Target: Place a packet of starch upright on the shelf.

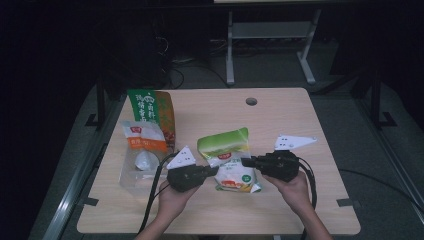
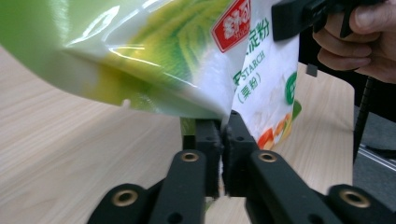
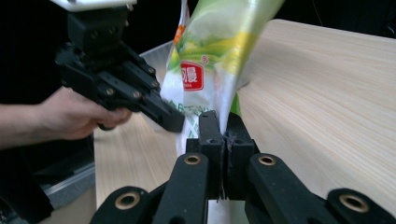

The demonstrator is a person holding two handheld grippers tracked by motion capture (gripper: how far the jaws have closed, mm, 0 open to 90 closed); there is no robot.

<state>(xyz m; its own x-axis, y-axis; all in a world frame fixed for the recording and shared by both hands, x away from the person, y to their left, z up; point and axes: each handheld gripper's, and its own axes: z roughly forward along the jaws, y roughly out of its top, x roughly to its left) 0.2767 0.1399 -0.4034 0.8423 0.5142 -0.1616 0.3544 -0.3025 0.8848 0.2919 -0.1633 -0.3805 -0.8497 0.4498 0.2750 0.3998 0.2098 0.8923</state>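
Fingers (image 2: 208, 135) of both grippers pinch the glossy green-and-white starch bag (image 1: 231, 160).

Glossy plastic starch bag (image 1: 232, 160), matt black plastic gripper jaws; smooth pale wood-grain table (image 1: 280, 120)

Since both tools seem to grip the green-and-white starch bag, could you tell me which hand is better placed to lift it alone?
Probably the right: the right tool pinches the green-and-white plastic starch bag at its side edge near mid-height, while the left tool pinches nearer a lower corner.

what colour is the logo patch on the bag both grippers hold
Red with white characters, on the starch bag; clearest in the right gripper view.
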